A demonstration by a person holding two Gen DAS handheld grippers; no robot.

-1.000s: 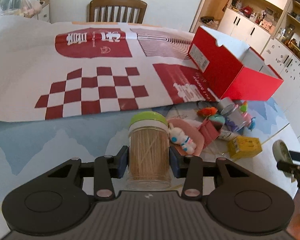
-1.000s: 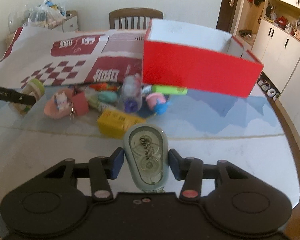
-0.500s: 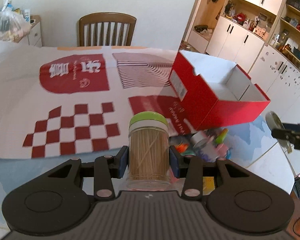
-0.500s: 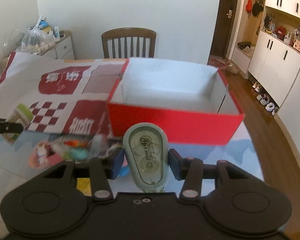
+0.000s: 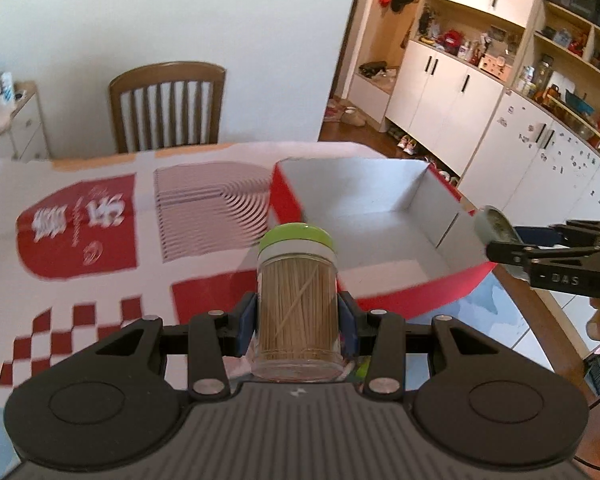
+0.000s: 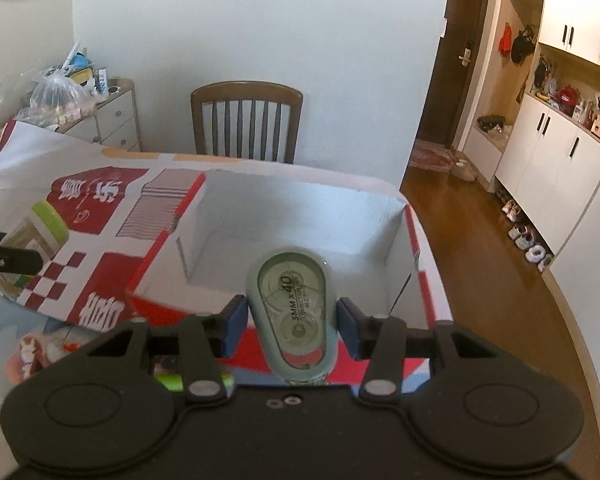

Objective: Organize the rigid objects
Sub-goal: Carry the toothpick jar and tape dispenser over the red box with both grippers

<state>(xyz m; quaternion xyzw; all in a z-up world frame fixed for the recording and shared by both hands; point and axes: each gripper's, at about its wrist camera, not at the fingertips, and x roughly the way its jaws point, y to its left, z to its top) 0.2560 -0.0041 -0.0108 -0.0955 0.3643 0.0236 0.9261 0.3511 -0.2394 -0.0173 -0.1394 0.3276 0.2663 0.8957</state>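
My left gripper (image 5: 297, 322) is shut on a clear toothpick jar (image 5: 297, 300) with a green lid, held upright in the air in front of the near left corner of the red box (image 5: 420, 294). My right gripper (image 6: 292, 326) is shut on a pale green correction tape (image 6: 292, 312), held over the near wall of the red box (image 6: 418, 256), whose white inside shows nothing in it. In the left wrist view the right gripper (image 5: 496, 240) with the tape hangs at the box's right side. The jar (image 6: 40, 224) shows at the left edge of the right wrist view.
A red and white patterned sheet (image 5: 80, 220) covers the far half of the table. A wooden chair (image 6: 247, 120) stands behind it. Small toys (image 6: 28, 356) lie on the table below the right gripper, left of the box. White cabinets (image 5: 440, 92) line the right wall.
Both grippers have risen and moved towards the red box with their loads. The box now shows its open white inside, and the toy pile has dropped out of the left wrist view.
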